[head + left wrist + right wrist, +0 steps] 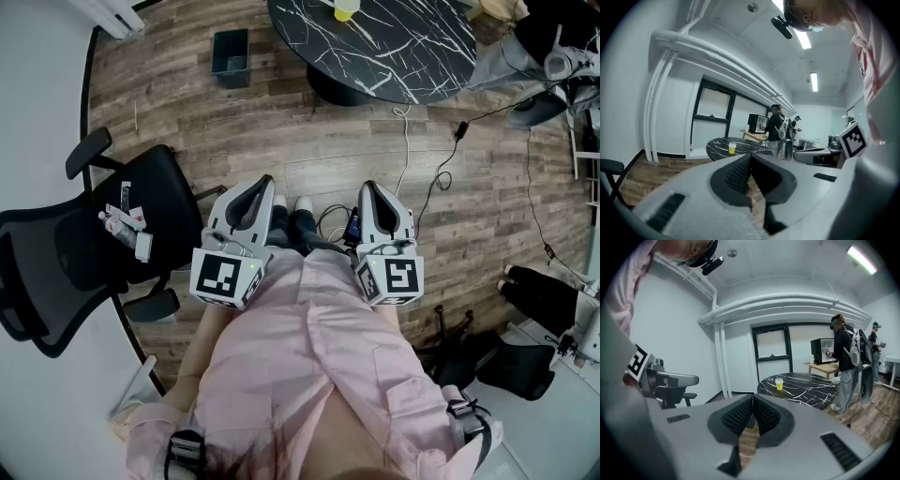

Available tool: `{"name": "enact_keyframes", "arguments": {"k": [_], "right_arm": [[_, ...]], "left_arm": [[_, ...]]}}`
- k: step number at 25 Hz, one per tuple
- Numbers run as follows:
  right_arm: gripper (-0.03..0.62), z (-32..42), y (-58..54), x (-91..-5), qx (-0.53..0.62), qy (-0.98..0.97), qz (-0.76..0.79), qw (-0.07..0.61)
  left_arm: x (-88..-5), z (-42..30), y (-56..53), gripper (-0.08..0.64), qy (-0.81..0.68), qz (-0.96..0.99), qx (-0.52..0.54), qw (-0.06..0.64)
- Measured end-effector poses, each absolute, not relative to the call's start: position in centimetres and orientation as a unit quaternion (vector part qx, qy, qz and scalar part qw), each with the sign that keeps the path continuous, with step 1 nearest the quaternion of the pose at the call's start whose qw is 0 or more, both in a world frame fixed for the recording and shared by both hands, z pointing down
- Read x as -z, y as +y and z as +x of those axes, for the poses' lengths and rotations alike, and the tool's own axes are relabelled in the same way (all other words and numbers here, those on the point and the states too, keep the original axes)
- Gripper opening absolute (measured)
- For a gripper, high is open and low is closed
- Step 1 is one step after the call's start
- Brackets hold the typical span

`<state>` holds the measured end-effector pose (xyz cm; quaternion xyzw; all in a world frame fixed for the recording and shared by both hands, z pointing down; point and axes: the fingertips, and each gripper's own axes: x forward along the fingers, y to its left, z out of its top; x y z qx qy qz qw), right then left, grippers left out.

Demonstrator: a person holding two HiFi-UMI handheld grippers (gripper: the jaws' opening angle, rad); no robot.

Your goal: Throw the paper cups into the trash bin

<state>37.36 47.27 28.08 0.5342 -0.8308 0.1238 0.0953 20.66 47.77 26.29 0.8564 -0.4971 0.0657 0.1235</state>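
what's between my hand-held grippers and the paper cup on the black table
Nothing visible blocks the way. Bare wood floor lies between the left hand-held gripper, the right hand-held gripper and the table holding the paper cup; only a thin white cable lies on it.

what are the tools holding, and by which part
Nothing: left tool and right tool are shut, empty. The yellow paper cup stands on the black marbled table.
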Motion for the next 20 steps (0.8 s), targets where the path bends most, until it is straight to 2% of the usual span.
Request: {"name": "enact_keyframes", "arguments": {"k": [20], "right_arm": [[0.031, 35.8, 47.5, -27.3, -0.114, -0.844, 0.519, 0.078]], "left_arm": [[-25.4, 19.1, 48.0, 0.015, -0.519, 0.845, -0.050, 0.117]]}}
